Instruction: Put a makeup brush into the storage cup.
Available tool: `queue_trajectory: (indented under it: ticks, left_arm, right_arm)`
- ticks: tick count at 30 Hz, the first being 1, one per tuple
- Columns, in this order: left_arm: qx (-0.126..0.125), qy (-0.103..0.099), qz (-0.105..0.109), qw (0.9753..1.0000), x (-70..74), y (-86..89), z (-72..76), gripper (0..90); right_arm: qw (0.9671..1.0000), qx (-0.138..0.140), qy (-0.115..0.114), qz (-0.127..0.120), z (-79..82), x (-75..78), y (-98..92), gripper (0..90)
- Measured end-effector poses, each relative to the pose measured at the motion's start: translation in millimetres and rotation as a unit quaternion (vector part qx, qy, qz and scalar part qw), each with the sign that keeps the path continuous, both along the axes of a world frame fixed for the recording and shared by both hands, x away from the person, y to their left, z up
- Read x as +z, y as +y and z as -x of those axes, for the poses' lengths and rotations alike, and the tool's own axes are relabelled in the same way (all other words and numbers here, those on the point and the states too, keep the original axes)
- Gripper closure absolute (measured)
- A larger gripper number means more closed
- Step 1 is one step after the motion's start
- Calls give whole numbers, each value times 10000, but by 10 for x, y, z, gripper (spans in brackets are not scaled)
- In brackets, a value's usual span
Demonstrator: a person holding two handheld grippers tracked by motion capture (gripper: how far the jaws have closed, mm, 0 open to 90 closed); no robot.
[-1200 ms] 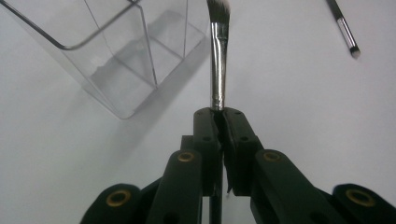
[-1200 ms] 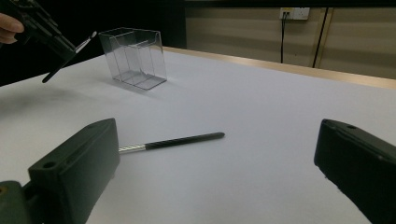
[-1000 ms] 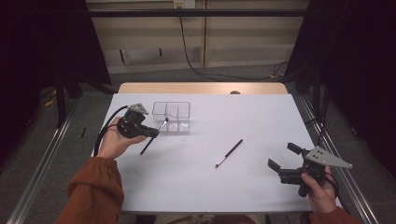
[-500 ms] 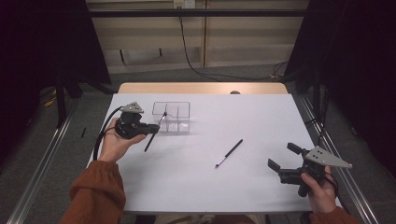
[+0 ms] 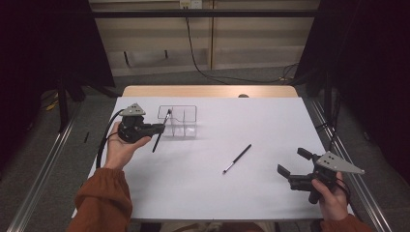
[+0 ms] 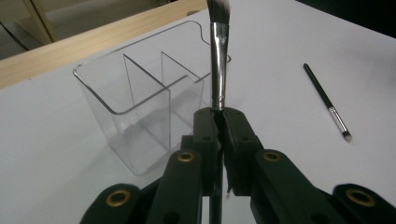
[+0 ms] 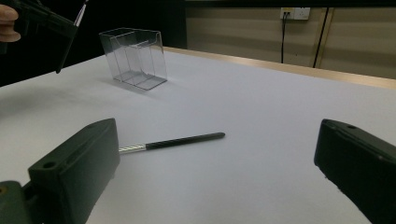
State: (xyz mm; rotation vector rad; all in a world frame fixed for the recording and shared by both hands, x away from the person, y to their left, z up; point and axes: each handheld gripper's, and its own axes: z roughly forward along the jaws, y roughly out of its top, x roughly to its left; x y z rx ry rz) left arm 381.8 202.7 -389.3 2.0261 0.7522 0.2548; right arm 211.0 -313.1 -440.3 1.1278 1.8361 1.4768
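Holding a makeup brush (image 6: pixel 218 70) pinched between the left gripper (image 5: pixel 151 128) fingers, bristles up, handle hanging below; I have it just left of the clear organizer (image 5: pixel 178 122) in the upper left of the high view. Step in hand, as I judge it: carry the brush to a compartment. Next move calls for lifting over the rim, lining up the handle with one slot, then releasing. Second brush (image 5: pixel 238 158) lies mid-bench, untouched. Right gripper (image 5: pixel 293 168), lower right, fingers spread wide and empty. No brand, label or writing legible anywhere.
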Motion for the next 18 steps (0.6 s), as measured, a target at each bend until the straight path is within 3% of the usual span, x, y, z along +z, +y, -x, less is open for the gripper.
queue_trajectory:
  ticks: [9,18]
  left_arm:
    - [168,-284,204,9992,47,30,14,846]
    - [345,-543,571,9963,160,98,47,846]
  right_arm:
    - [10000,1,-2,4,1,1,-2,0]
    - [10000,4,-2,3,-1,1,2,0]
